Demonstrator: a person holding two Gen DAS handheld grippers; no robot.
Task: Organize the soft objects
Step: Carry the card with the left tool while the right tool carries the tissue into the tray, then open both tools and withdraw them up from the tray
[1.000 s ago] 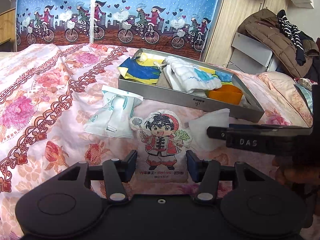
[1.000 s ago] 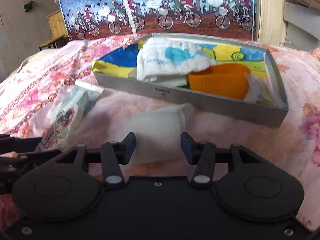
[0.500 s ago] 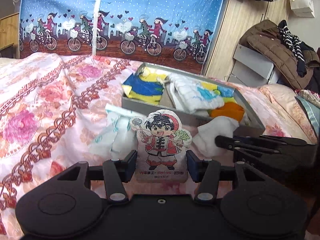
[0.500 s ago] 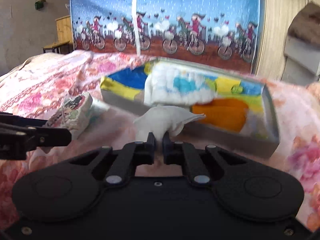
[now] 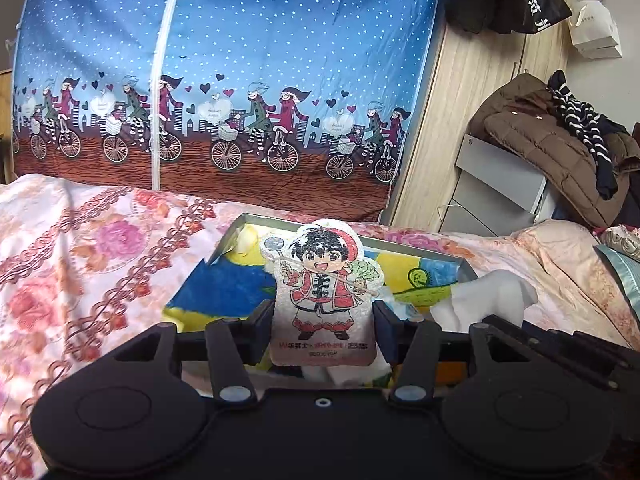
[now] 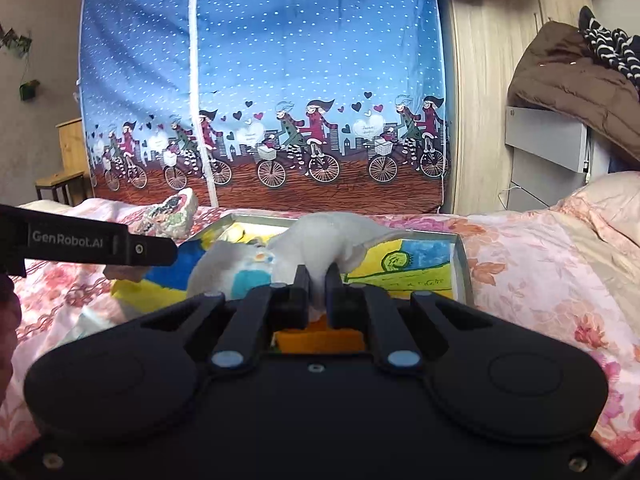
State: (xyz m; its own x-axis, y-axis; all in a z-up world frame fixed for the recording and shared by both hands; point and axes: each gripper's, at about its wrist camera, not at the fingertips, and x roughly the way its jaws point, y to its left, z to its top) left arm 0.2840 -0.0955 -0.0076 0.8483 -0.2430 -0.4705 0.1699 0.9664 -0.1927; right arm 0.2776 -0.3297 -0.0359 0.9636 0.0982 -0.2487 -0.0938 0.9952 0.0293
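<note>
My left gripper (image 5: 322,322) is shut on a flat soft pouch printed with a cartoon boy (image 5: 325,288), held upright above the near end of the grey tray (image 5: 467,269). In the right wrist view, my right gripper (image 6: 318,280) is shut on a crumpled white cloth (image 6: 324,240), lifted over the tray (image 6: 460,258). The tray holds a blue and yellow printed cloth (image 6: 404,264), a white and blue soft pack (image 6: 236,270) and an orange item (image 6: 320,338). The left gripper's side (image 6: 100,246) and its pouch (image 6: 172,216) show at the left there.
The tray rests on a pink floral bedspread (image 5: 80,264). Behind it hangs a blue fabric panel with cyclists (image 5: 224,80). At the right, a brown coat (image 5: 552,148) lies piled on a grey cabinet (image 5: 496,192) by a wooden wall.
The right gripper's jaws shut on the white cloth and lifted it off the bedspread toward the tray. The left gripper carried the cartoon pouch up and forward over the tray.
</note>
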